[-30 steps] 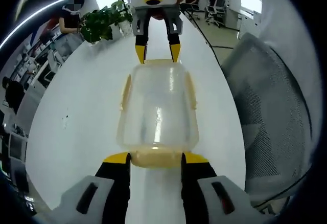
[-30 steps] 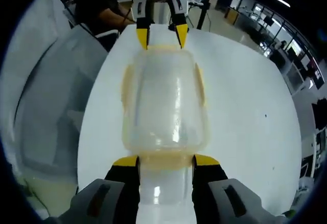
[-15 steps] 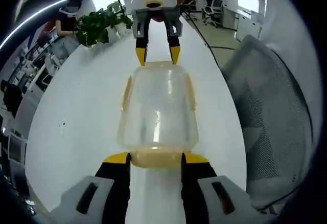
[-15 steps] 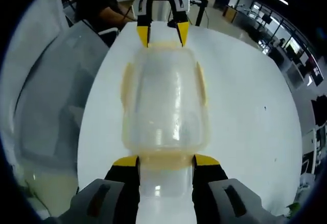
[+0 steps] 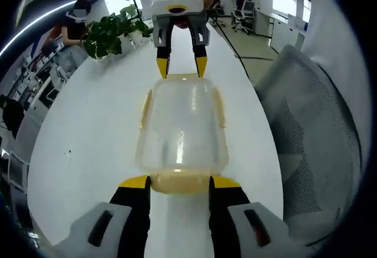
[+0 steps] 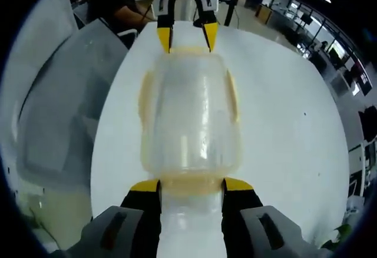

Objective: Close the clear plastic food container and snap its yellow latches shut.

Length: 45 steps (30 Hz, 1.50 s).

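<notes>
A clear plastic food container point(image 5: 181, 128) with its lid on spans the gap between my two grippers over a white table point(image 5: 82, 128). Yellow latches point(image 5: 145, 108) lie flat along its long sides. My left gripper point(image 5: 181, 182) is shut on the near end, its jaws either side of the yellow end latch. My right gripper point(image 5: 181, 66) grips the far end. In the right gripper view the same container point(image 6: 189, 116) sits with the right gripper point(image 6: 191, 185) shut on its near end and the left gripper point(image 6: 187, 37) on the far end.
A grey mesh office chair point(image 5: 312, 122) stands at the table's edge, also seen as the chair point(image 6: 65, 105) on the left of the right gripper view. A potted plant point(image 5: 112, 31) stands at the far end of the table. People sit at desks beyond.
The container keeps its place between both grippers while the background slides slightly: the plant has drifted left in the left gripper view. Both grips are unchanged.
</notes>
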{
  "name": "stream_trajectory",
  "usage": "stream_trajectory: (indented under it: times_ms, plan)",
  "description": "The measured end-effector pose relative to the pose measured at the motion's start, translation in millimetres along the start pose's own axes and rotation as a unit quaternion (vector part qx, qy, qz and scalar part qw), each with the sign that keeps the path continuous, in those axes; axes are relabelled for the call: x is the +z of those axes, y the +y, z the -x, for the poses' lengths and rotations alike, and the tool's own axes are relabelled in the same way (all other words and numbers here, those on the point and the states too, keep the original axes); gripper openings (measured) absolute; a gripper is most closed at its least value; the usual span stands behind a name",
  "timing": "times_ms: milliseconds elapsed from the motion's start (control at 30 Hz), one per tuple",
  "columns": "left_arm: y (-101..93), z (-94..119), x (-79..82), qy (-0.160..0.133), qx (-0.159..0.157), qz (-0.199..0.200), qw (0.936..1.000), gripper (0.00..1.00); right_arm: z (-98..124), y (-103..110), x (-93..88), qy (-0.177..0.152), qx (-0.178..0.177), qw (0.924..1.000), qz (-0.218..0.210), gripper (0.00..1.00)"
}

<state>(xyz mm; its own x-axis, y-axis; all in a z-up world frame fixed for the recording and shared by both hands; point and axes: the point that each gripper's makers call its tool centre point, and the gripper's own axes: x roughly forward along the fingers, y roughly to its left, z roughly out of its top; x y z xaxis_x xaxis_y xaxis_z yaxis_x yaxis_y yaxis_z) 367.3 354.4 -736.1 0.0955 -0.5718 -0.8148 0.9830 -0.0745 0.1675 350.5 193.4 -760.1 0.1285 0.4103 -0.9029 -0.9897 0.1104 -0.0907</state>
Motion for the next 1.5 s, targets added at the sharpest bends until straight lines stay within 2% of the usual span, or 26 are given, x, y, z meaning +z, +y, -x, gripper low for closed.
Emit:
stream_trajectory:
  times_ms: [633, 1500]
  plan:
    - [1.2, -14, 18.2, -0.012, 0.001, 0.002, 0.9999, 0.37, 9, -3, -21.9, 0.002, -0.001, 1.0, -0.007, 0.38]
    - [2.9, -43, 45.2, -0.037, -0.009, 0.016, 0.9992, 0.37, 25, -6, -56.1, 0.023, 0.006, 0.9996, -0.018, 0.38]
